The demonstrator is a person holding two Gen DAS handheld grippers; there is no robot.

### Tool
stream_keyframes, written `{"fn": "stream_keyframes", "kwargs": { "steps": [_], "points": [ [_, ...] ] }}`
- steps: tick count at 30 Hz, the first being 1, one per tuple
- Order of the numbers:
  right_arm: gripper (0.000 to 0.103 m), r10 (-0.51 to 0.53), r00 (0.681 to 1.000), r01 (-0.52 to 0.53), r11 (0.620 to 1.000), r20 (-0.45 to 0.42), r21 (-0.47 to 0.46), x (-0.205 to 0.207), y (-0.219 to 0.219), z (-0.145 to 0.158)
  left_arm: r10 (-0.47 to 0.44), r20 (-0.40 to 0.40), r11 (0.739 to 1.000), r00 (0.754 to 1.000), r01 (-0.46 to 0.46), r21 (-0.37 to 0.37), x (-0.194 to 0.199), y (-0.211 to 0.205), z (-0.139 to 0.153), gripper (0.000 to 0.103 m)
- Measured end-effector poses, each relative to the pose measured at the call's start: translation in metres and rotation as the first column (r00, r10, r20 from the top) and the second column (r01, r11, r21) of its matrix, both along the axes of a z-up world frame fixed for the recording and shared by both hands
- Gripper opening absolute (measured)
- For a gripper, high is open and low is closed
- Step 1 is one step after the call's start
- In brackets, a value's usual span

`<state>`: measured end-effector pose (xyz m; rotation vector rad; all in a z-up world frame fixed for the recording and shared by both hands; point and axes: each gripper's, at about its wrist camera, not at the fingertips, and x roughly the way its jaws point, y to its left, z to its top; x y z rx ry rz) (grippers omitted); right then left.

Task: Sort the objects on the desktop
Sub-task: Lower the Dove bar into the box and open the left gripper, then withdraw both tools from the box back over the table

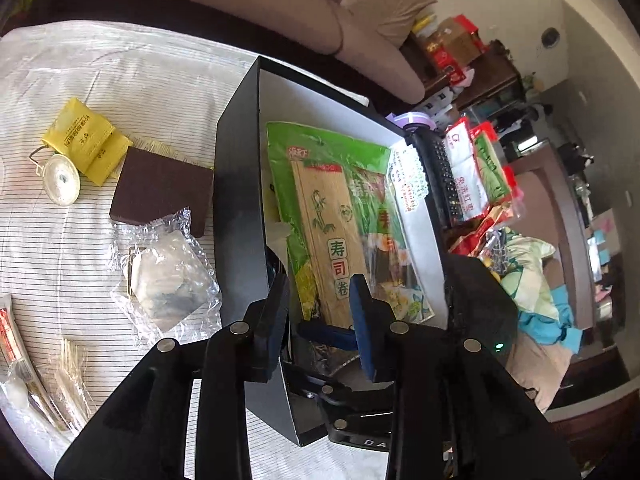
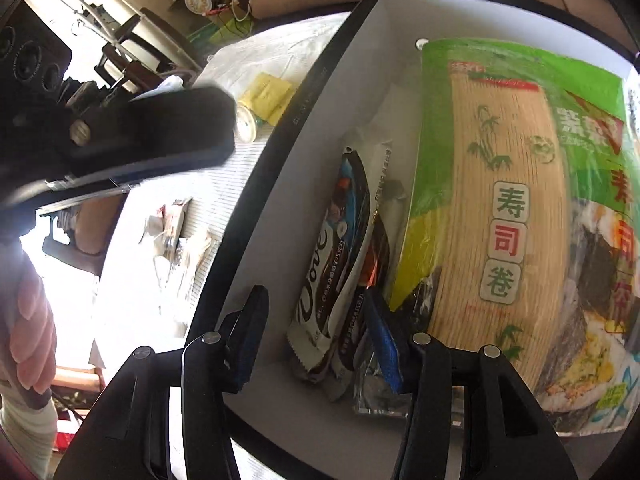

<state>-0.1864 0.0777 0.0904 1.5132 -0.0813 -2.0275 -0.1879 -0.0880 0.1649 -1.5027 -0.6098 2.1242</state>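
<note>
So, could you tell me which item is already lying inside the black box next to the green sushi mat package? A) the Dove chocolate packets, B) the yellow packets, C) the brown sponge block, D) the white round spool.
A: the Dove chocolate packets lie in the black box beside the green sushi mat package, whereas the brown sponge block, yellow packets and white round spool sit out on the striped cloth.

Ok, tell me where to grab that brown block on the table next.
Grip the brown block across its two long side faces, coming from above. It lies flat on the striped cloth, so only its sides offer opposing walls. Avoid the corner under the clear packet.
</note>
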Motion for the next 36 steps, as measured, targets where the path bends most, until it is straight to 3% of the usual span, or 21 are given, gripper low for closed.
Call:
{"fn": "stream_keyframes", "kwargs": {
  "steps": [4, 9, 18, 24, 31, 36],
  "points": [
    [0.060, -0.029, 0.998, 0.031, 0.999, -0.053, 0.038, 0.009, 0.018, 0.012, -0.008, 0.016, 1.000, 1.000, 0.007, 0.018, 0.013, 0.003, -0.007, 0.040],
    [0.060, -0.080, 0.992, 0.086, 0.995, -0.097, 0.055, 0.020, 0.048, 0.024, -0.020, 0.023, 1.000, 1.000, 0.019, 0.025, 0.026, 0.011, -0.007, 0.043],
    [0.061, -0.114, 0.983, 0.127, 0.988, -0.145, 0.084, 0.042, 0.061, 0.039, -0.041, -0.040, 0.988, 0.998, 0.034, -0.153, 0.058, 0.035, 0.005, 0.048],
    [0.061, -0.116, 0.979, 0.129, 0.989, -0.170, 0.068, 0.057, 0.059, 0.050, -0.071, -0.076, 0.964, 0.995, 0.049, -0.260, 0.078, 0.051, 0.014, 0.049],
    [0.063, -0.110, 0.978, 0.119, 0.992, -0.176, 0.041, 0.080, 0.060, 0.059, -0.084, -0.134, 0.924, 0.987, 0.027, -0.381, 0.100, 0.064, 0.028, 0.058],
    [0.064, -0.107, 0.975, 0.117, 0.992, -0.197, 0.041, 0.096, 0.060, 0.066, -0.085, -0.164, 0.905, 0.983, 0.007, -0.426, 0.116, 0.069, 0.036, 0.062]
  ]
}}
